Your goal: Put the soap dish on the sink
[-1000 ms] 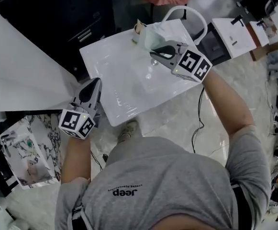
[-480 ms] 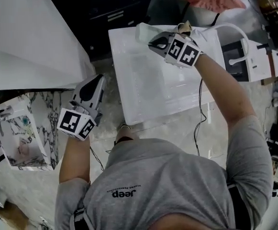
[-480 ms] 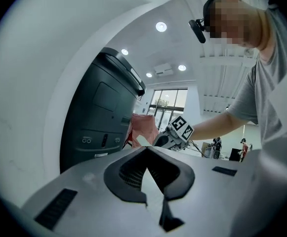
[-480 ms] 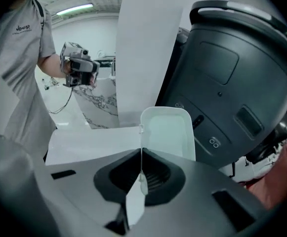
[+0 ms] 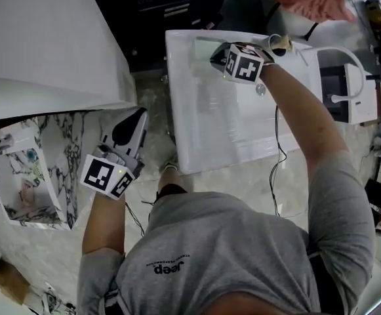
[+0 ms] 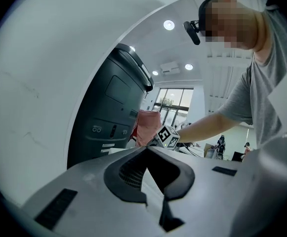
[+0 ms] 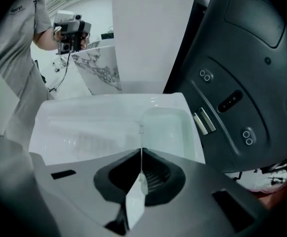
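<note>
**Head view, upper centre.** My right gripper (image 5: 218,56) points steeply down over the upper left corner of the white sink (image 5: 236,136). Its fingers are pinched almost together on one thin side wall of the soap dish (image 5: 203,47).

**Right gripper view.** The held wall shows as a narrow edge running up from between the fingers. The tray itself lies just right of that line, and its long axis runs on away from the fingertips, along the sink's right rim. I cannot tell whether its base touches the rim or hangs just above it.

**The dish.** It is a shallow rectangular tray of pale green translucent plastic with rounded corners, and it is empty.

**Left gripper** (image 5: 130,125). It is at the lower left of the head view, off the sink's left edge and well apart from the dish. Its fingers are closed on nothing.

**Next move.** I judge it belongs to the right hand: settle the base flat on the rim, then let go of the wall.
</note>
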Demonstrator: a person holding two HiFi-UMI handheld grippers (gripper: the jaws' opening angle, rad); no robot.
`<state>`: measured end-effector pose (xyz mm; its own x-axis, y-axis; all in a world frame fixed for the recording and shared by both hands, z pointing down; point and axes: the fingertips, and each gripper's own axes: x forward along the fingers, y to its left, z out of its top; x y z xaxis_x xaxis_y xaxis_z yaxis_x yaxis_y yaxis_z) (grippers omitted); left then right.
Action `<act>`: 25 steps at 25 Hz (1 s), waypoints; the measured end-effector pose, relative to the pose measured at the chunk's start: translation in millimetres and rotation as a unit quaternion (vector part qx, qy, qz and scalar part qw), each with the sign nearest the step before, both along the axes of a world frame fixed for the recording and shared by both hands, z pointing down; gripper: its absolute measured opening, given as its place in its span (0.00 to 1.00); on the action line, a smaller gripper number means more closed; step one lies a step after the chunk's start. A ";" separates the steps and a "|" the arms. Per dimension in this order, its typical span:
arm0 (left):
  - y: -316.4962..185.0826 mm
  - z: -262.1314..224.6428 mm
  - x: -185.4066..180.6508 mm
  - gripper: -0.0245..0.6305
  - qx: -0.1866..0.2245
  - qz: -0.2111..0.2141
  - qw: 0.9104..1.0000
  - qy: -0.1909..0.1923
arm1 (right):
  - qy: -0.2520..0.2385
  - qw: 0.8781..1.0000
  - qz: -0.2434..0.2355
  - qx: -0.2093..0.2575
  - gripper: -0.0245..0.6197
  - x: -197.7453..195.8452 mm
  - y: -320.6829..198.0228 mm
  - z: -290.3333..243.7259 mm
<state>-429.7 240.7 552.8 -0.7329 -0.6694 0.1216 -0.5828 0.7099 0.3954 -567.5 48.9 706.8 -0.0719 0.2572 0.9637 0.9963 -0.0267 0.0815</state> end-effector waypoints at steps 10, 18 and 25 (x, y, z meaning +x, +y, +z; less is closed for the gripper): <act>-10.1 19.9 5.2 0.06 0.006 0.006 1.000 0.025 | 0.010 0.998 -0.032 0.056 0.14 -7.7 -15.8 33.7; -10.5 16.9 9.7 0.06 0.006 0.015 1.000 0.021 | -0.011 0.997 -0.024 0.068 0.17 -8.4 -15.1 32.6; -18.6 6.1 4.9 0.06 0.008 0.033 0.999 0.012 | -0.045 0.998 0.011 0.045 0.28 -10.8 -16.7 2.2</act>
<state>-424.7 222.1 558.9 -0.6844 -0.7179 0.1273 -0.6185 0.6641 0.4199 -578.3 32.2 709.0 -0.1644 0.1681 0.9720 0.9854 -0.0155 0.1694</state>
